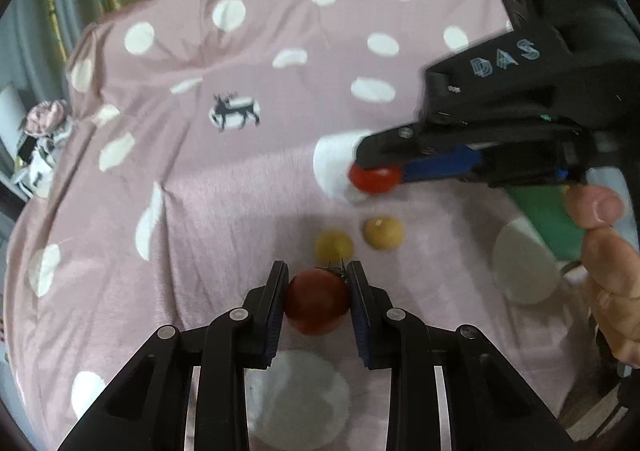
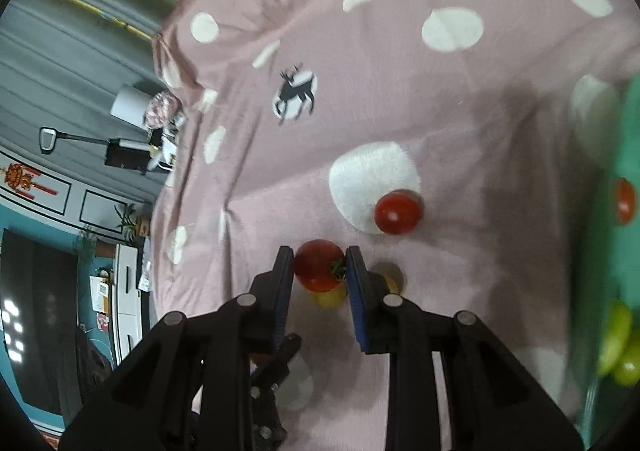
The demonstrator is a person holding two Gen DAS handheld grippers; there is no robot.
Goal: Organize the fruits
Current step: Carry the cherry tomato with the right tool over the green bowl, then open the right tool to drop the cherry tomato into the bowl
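Note:
My left gripper (image 1: 317, 270) is shut on a red tomato (image 1: 316, 303) with a green stem, just above the pink dotted bedspread (image 1: 224, 187). Two small yellow fruits (image 1: 334, 247) (image 1: 384, 233) lie on the cloth just beyond it. My right gripper (image 2: 319, 253) is shut on another red tomato (image 2: 318, 265); the left wrist view shows this gripper (image 1: 372, 171) coming in from the right with a red tomato (image 1: 374, 181) at its tips. A third red tomato (image 2: 398, 213) rests on a white dot. A yellow fruit (image 2: 330, 297) lies under the right gripper.
A green container (image 2: 624, 155) stands at the right edge, with a red tomato (image 2: 624, 205) and yellow-green fruits (image 2: 618, 339) in it. A hand (image 1: 608, 259) holds the right gripper. The bed drops off at the left toward curtains and furniture.

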